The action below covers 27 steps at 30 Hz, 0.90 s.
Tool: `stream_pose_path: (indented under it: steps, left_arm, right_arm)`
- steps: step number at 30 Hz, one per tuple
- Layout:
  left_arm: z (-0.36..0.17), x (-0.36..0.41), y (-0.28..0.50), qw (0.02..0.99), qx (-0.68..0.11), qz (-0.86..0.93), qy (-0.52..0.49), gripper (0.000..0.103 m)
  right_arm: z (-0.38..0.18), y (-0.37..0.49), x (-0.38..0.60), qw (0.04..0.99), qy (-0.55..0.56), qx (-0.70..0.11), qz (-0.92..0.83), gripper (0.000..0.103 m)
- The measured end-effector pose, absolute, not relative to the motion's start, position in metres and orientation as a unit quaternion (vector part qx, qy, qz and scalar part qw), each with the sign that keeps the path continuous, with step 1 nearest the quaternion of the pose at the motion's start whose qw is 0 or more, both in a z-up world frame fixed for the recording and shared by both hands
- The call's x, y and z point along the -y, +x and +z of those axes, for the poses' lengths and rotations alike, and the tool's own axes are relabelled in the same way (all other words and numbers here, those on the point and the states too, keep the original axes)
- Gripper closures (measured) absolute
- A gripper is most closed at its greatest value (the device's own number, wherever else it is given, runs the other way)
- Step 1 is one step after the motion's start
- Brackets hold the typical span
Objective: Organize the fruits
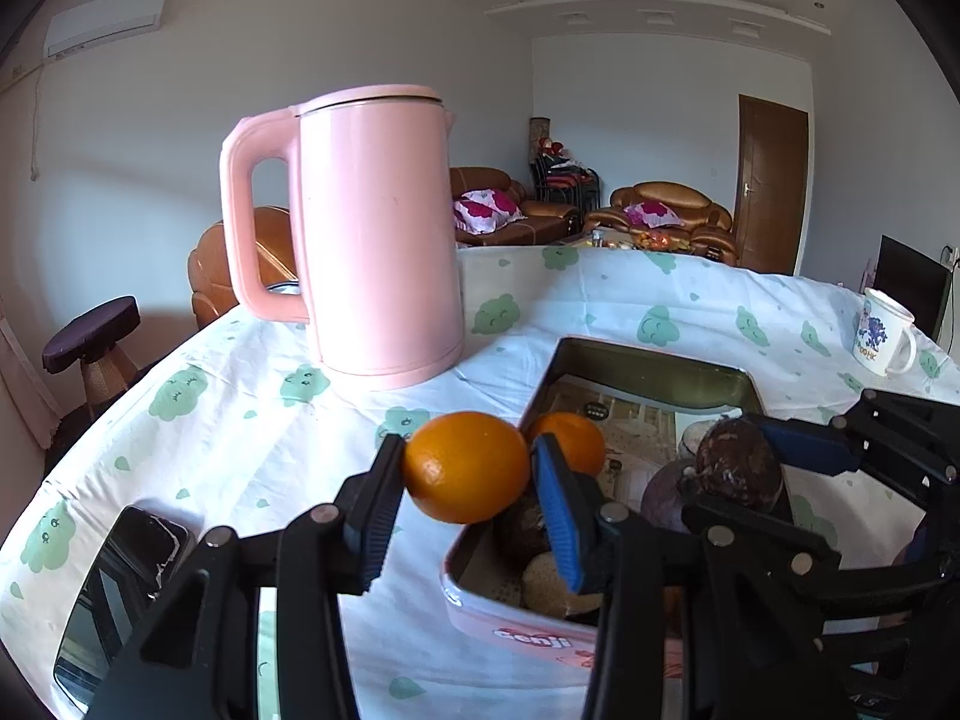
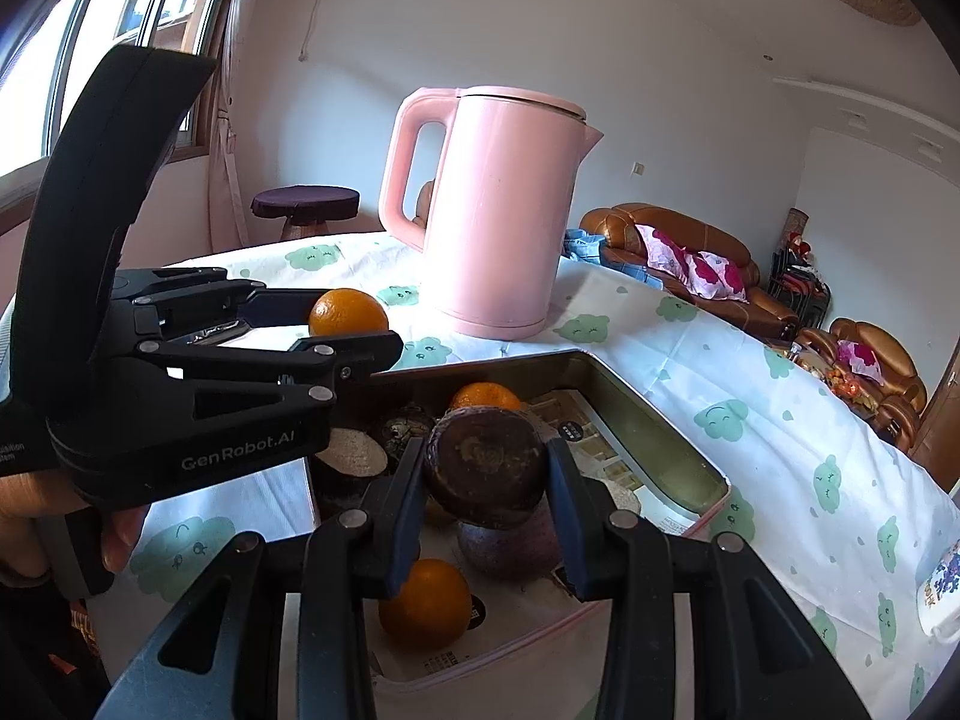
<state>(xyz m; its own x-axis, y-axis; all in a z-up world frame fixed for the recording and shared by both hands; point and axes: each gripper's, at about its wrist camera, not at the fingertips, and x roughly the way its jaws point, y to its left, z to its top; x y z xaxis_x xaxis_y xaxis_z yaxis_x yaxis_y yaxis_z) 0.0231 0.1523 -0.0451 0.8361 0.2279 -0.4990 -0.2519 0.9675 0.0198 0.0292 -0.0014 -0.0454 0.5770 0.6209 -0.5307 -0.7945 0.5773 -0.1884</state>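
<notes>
Between the blue pads of our left gripper sits an orange, clamped on both sides and held above the near left edge of the tin box. Our right gripper is closed around a dark brown round fruit, lifted over the box's middle. Inside the box we see two more oranges, a purple fruit and a pale cut-faced piece. Beyond the box, a pink kettle stands on the cloud-print tablecloth. A white mug stands near the table's far right edge, and a phone lies at the near left.
</notes>
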Motion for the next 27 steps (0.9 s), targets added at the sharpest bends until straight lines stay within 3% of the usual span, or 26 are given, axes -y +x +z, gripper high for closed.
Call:
stream_pose_path:
  steps: [8,12,24,27]
  left_arm:
    - [-0.046,-0.151,0.026,0.956,-0.266,0.125,-0.019,0.056]
    - [-0.045,-0.148,0.023,0.957,-0.259,0.131,-0.013,0.033]
    - [-0.025,-0.151,0.005,0.967,-0.213,0.138,-0.034,0.011]
    - [-0.020,-0.151,0.002,0.968,-0.206,0.137,-0.037,0.011]
  right_arm:
    - [-0.053,0.034,-0.001,0.855,-0.212,-0.235,0.410,0.062]
    - [-0.053,0.034,0.001,0.858,-0.211,-0.235,0.405,0.051]
    - [-0.040,0.033,0.028,0.879,-0.179,-0.220,0.384,0.049]
    - [-0.035,0.036,0.043,0.889,-0.166,-0.217,0.367,0.048]
